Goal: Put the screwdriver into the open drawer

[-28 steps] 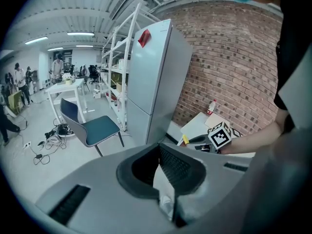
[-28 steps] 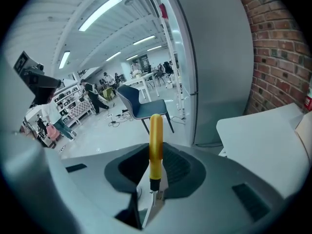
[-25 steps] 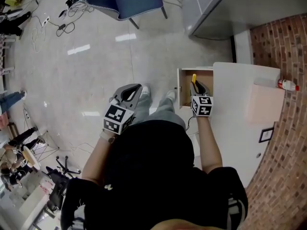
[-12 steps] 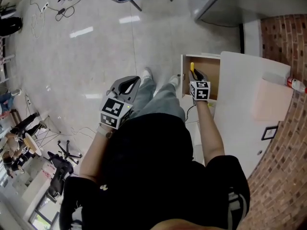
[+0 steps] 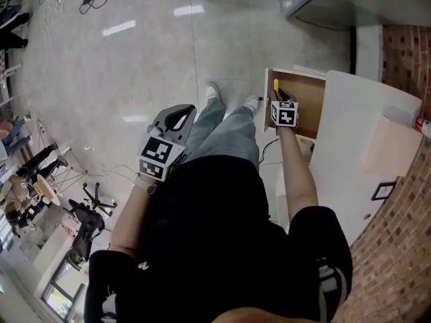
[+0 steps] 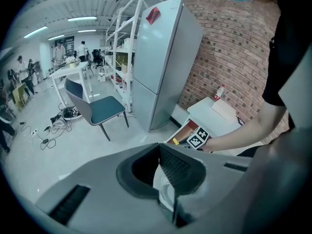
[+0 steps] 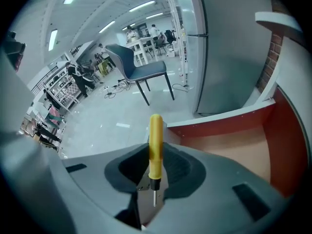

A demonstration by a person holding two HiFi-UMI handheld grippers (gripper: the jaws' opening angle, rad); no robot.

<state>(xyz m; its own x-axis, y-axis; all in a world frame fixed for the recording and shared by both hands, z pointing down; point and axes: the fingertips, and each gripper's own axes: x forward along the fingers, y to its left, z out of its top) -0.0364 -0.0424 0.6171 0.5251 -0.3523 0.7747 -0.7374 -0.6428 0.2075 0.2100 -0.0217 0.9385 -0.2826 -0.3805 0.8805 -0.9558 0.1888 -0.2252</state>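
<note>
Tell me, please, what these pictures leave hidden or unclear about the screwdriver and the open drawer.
- Tip type of the screwdriver: too small in the right gripper view; in the head view the right gripper covers its shaft.
- Floor of the drawer: partly covered by that gripper in both views, other contents unknown.
- Rear of the drawer: under the white cabinet top, head view.

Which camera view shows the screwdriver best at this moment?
The right gripper view: the screwdriver fills the middle, yellow handle and metal tip both visible, clamped between the jaws. The head view shows only its yellow end over the drawer. The left gripper view shows a tiny yellow speck.
</note>
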